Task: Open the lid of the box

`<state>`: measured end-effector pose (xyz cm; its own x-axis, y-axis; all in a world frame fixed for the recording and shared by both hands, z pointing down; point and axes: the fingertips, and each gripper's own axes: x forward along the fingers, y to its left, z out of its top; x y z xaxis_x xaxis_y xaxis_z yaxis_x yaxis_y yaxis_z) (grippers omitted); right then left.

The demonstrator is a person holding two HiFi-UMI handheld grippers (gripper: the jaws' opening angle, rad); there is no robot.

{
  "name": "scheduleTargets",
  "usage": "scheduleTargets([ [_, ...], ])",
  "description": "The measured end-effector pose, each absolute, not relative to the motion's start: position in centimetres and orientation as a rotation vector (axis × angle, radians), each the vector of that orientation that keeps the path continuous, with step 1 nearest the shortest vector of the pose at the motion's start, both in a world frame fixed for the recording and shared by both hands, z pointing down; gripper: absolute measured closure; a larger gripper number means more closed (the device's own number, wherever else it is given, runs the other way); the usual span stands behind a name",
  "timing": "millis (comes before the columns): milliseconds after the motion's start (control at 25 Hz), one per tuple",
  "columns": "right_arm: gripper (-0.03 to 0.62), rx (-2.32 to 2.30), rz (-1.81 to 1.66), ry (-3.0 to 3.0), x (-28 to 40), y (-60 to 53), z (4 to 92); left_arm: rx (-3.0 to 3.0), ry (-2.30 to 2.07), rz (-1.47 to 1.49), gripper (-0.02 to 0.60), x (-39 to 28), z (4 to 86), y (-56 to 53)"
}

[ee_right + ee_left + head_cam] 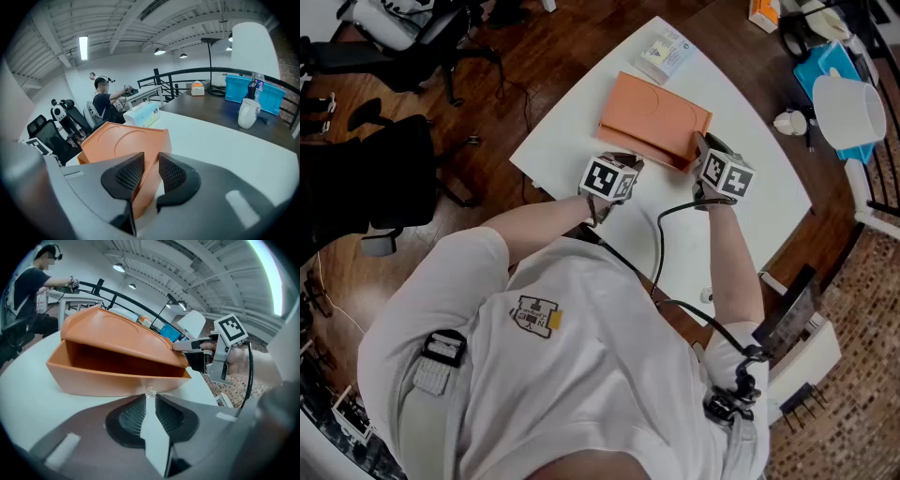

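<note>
An orange box (654,120) lies on the white table (572,141). Its lid (117,331) is tilted up on the right side, so the hollow base (103,378) shows beneath it. My right gripper (700,142) is shut on the lid's near right corner; the right gripper view shows the lid's orange edge (145,178) between the pads (129,173). Seen from the left gripper view, the right gripper (183,347) pinches that raised corner. My left gripper (149,397) is shut with its tips against the base's front wall, holding nothing.
A tissue box (664,52) lies on the table beyond the orange box. A darker table at the right carries a white mug (789,122), a white bucket (848,111) and blue bins (830,66). Office chairs (394,37) stand at the left. A person (102,105) sits far behind.
</note>
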<state>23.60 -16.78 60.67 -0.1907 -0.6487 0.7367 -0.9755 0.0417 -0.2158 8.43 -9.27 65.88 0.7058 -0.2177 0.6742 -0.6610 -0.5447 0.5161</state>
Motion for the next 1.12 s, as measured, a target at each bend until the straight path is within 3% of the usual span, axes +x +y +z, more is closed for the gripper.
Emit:
scheduleTargets([
  [1120, 0.500, 1.643, 0.995, -1.897, 23.9, -16.9, 60.6, 2.071, -0.571, 0.744, 0.520, 5.8, 66.6, -0.8],
])
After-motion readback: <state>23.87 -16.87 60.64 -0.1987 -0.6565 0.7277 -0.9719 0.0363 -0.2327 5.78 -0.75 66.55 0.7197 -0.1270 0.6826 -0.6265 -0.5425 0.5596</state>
